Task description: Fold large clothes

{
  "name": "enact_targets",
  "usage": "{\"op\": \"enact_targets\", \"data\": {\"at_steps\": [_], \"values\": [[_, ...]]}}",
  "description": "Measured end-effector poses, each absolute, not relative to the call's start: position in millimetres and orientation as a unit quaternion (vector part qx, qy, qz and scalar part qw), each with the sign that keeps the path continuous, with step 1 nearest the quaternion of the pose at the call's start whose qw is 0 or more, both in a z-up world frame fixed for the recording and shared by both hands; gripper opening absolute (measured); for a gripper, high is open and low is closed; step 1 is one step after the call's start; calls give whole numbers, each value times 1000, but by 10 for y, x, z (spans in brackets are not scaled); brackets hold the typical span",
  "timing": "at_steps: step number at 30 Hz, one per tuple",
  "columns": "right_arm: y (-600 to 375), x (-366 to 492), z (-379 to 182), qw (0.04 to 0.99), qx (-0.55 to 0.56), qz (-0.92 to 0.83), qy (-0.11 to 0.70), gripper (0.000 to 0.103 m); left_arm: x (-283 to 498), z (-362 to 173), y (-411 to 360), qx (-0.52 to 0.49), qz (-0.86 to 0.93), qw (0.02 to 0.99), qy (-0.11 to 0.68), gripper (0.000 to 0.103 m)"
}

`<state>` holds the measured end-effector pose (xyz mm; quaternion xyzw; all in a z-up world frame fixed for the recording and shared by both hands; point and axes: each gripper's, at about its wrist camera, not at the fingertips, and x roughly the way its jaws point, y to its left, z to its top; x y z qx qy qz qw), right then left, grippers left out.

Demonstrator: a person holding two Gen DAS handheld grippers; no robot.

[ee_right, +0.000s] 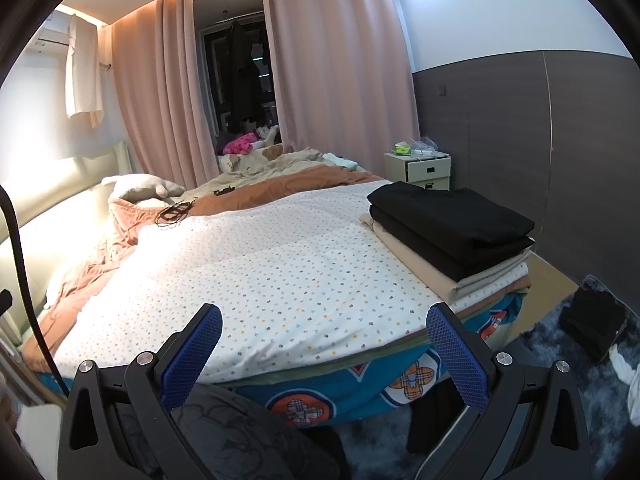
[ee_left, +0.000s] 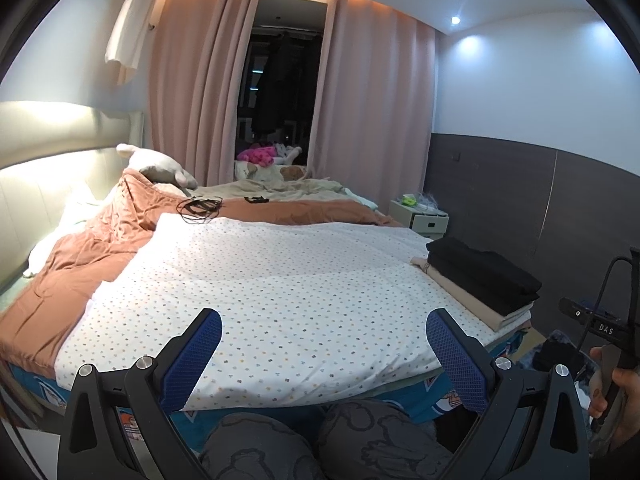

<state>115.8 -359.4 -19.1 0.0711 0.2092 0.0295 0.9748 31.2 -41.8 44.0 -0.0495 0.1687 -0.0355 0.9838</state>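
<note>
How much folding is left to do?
Done: a folded stack sits on the bed's right corner, black pieces on beige ones. In hand: nothing; the left gripper and right gripper both hover with jaws open. Left: maybe the dark clothes on the floor.

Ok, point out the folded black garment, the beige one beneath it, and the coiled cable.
folded black garment [ee_right: 452, 216], right wrist view, top face.
beige garment [ee_right: 416, 258], right wrist view, exposed near edge.
coiled cable [ee_left: 199, 205], left wrist view, loop centre.
</note>
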Motion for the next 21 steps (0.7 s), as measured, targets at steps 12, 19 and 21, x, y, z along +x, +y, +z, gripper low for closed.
{"op": "enact_targets", "data": {"at_steps": [12,19,21], "values": [[-3579,1124,-203,975,76,29,209,102,229,468,-412,-48,-33,986,158,103],[-3562,1120,-245,974,78,29,212,103,183,443,-374,-51,-33,986,156,103],[-3554,1119,-254,973,79,29,214,103,174,447,-365,-51,-32,986,155,103]]}}
